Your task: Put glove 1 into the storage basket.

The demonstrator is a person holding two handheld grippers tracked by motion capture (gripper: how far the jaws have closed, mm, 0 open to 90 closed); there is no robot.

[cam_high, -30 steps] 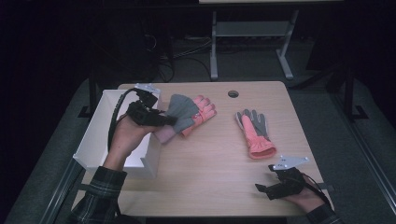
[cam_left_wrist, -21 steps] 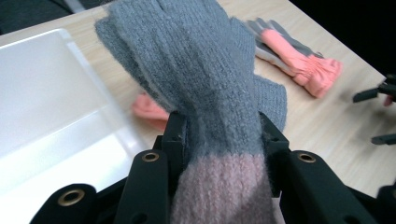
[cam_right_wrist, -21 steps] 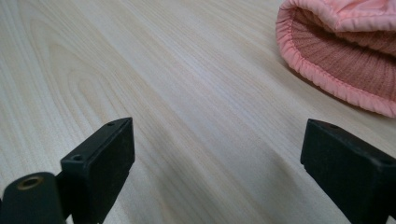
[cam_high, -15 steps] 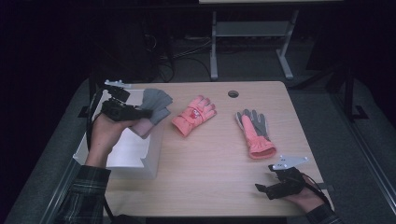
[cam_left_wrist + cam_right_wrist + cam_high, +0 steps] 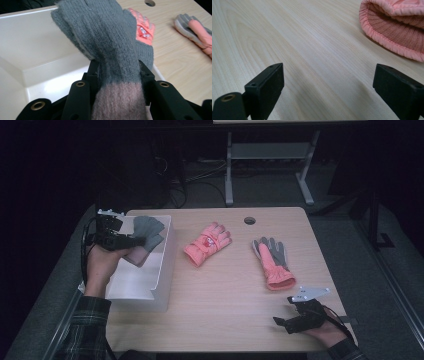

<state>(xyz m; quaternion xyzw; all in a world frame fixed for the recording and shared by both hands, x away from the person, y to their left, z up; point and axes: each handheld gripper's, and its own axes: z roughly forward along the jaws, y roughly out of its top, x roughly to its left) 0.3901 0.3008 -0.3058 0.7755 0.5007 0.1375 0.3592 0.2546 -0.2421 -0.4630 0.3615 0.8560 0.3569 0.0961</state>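
Between the left gripper's point(image 5: 117, 75) clamped jaws hangs the grey knit glove point(image 5: 107, 42), poised above the white bin point(image 5: 150, 285), not yet released. Right gripper point(image 5: 327, 87) rests wide open, empty. Two pink gloves point(image 5: 207, 243) point(image 5: 273, 262) remain on the table point(image 5: 220, 310).

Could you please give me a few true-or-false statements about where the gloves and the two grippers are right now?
1. The left gripper is shut on the grey knit glove. True.
2. That glove lies on the table. False: it is held over the white bin.
3. The right gripper holds a pink glove. False: its fingers are open and empty.
4. Two pink gloves, one palm down, the other showing a grey palm, lie on the table. True.
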